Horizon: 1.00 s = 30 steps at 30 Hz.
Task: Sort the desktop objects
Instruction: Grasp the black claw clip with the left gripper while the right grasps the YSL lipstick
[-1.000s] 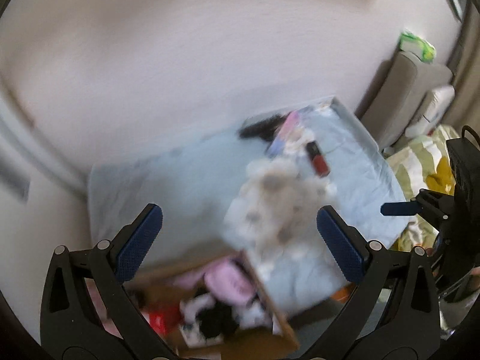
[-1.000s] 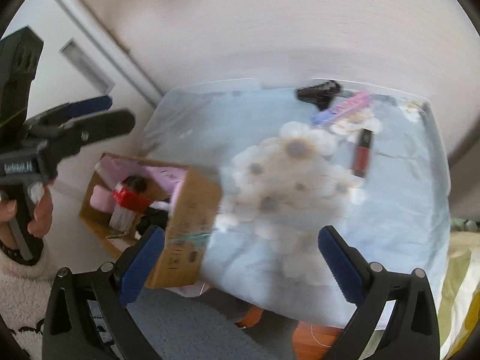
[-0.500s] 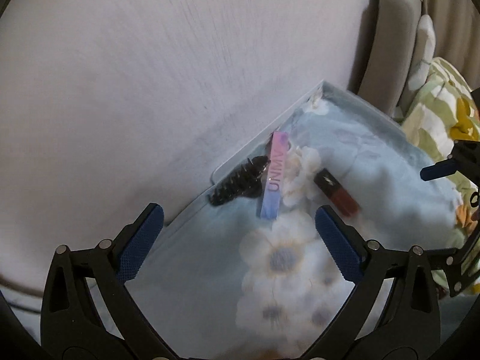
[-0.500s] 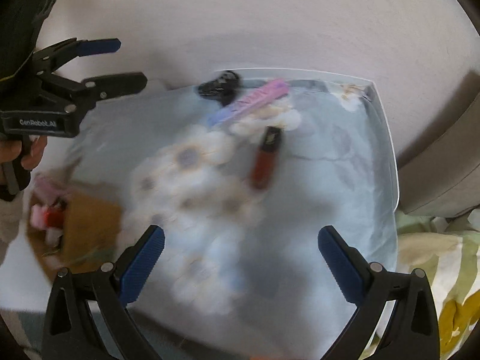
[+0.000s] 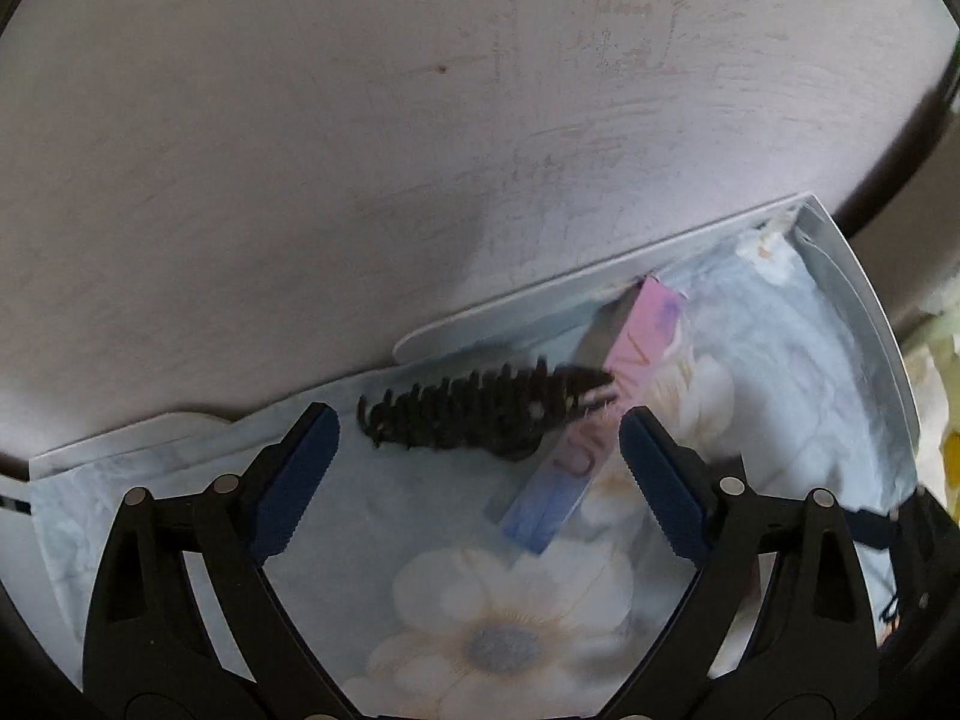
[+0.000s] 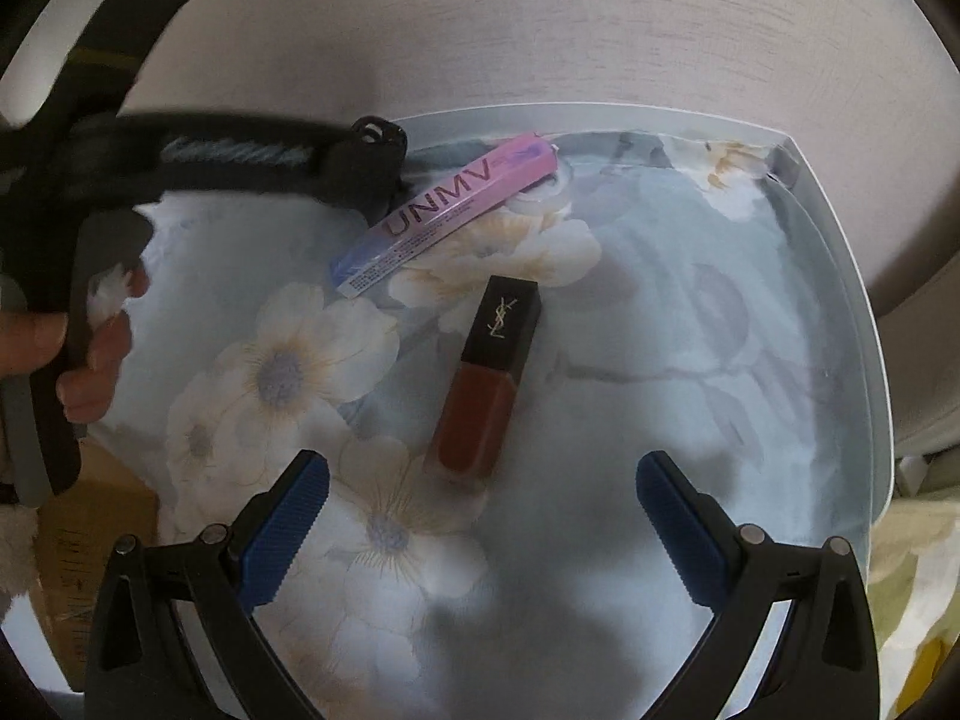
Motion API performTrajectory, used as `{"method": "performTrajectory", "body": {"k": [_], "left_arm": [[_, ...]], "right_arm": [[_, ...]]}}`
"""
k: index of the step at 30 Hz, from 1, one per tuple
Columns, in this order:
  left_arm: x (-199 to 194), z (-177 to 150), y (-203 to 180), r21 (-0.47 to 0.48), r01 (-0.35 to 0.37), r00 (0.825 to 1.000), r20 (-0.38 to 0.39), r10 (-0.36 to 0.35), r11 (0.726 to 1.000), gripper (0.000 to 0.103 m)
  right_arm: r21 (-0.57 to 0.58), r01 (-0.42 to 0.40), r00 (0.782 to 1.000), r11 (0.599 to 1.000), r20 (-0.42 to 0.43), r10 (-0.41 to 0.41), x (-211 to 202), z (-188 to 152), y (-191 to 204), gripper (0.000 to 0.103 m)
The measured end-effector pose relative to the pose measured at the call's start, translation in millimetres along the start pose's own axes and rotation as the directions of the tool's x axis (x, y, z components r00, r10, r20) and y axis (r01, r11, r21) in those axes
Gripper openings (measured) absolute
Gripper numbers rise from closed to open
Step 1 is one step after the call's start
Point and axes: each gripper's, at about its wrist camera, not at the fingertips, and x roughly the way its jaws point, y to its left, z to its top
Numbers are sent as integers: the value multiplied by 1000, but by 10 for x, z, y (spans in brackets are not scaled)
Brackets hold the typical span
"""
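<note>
A black claw hair clip [image 5: 480,414] lies on the floral cloth near the wall, just ahead of my open left gripper [image 5: 480,450]. A pink-to-blue UNMV box [image 5: 591,420] lies beside the clip's right end; it also shows in the right wrist view [image 6: 447,216]. A dark red YSL lip-colour bottle with a black cap [image 6: 486,378] lies in the middle of the cloth, just ahead of my open right gripper [image 6: 483,510]. Both grippers are empty. In the right wrist view the left gripper [image 6: 240,162] hides most of the clip.
The small table is covered by a pale blue floral cloth [image 6: 690,360] and stands against a wall [image 5: 420,120]. A cardboard box [image 6: 78,534] sits at the lower left of the table. Bedding [image 6: 912,600] lies to the right.
Both grippers have moved forward and down toward the table. The hair clip now lies close ahead of the left gripper, and the red bottle close ahead of the right gripper. The items have not moved.
</note>
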Motion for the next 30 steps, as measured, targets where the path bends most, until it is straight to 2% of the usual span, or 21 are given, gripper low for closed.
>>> {"method": "performTrajectory", "body": {"k": [4,5,6,8,9,10,12,14,16,18,23,30], "left_arm": [[84,-1,-23,-20,-10,999,32,11,1000,95],[97,-9,-18,-25,-10,999,33,10,1000,92],[115,-23,-8,-34,-10,999,35,11,999,85],[142,-60,18,-49,5,999,36,-3,999,77],[129,-82,20,-47,-4,999,52,7,999,73],[118,-110,22,-43,-7,998,64,9,999,72],[100,-148,20,-37,-9,997,76,12,999,69],[65,-204,25,-34,-28,995,93,31,999,63],[32,-248,59,-44,-31,994,104,36,999,60],[1,-286,104,-56,-35,993,110,41,998,53],[-72,-384,257,-103,-16,994,110,28,995,51],[-184,-441,321,-131,5,994,109,9,991,50]], "right_arm": [[-34,27,999,999,23,-26,38,30,17,102],[-44,41,999,998,28,-40,50,39,24,102],[-57,57,998,997,40,-54,61,51,33,101],[-78,86,995,993,66,-81,61,68,55,95],[-98,118,991,988,83,-110,67,76,79,90],[-114,142,987,983,93,-132,77,79,100,86],[-147,176,982,973,102,-162,118,72,142,63],[-166,201,976,965,112,-184,153,47,170,50],[-174,210,972,962,138,-187,141,12,192,43],[-190,214,970,958,154,-186,127,-20,226,29],[-216,216,968,952,179,-179,91,-72,255,20],[-210,181,972,961,184,-143,-29,-101,205,18]]}}
